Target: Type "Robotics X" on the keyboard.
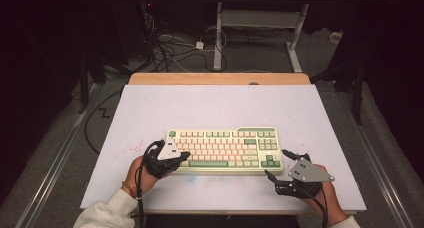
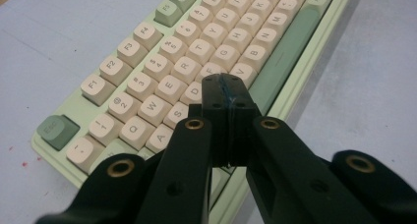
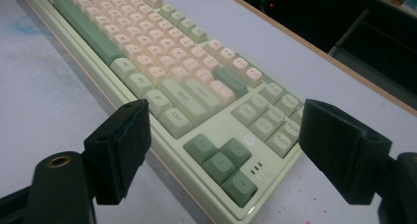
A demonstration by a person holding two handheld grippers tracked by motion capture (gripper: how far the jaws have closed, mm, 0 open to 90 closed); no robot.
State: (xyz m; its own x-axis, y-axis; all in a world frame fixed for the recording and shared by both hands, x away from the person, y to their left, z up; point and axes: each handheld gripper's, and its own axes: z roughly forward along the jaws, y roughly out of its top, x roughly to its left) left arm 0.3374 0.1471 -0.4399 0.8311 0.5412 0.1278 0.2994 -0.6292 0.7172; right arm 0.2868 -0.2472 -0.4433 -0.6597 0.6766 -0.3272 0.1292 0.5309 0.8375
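On the pale lilac surface [image 1: 150, 108], near its front edge, lies a keyboard [image 1: 225, 149] with a light green case, cream letter keys and darker green keys at the edges, its long side running across the high view. Both pairs of tongs sit at its 2 ends.

At the keyboard's left end, the left tongs [image 1: 186, 155] are pressed together with nothing between them. In the left gripper view [image 2: 227, 94] the 2 black pads meet along a thin seam, and the joined tip hangs over the letter rows, around the D and F keys, with the long green space bar [image 2: 287, 49] just beyond it. Whether the tip touches a keycap cannot be told from these pictures. The left hand [image 1: 135, 175] comes in from the lower left, a light sleeve [image 1: 102, 213] behind it.

At the keyboard's right end, the right tongs [image 1: 278, 164] stand wide apart and hold nothing (a grey 3-cornered plate [image 1: 307, 170] rides on top). In the right gripper view [image 3: 221, 155] the 2 pads frame the corner of the keyboard: the dark green arrow keys [image 3: 221, 165] lie between them, and the navigation block sits just behind. The pads stay clear of the case, near it but apart. The right hand [image 1: 327, 195] rests low at the surface's front edge.

Faint red specks [image 1: 131, 149] mark the surface left of the keyboard, and a wooden strip [image 1: 220, 78] borders the far side.
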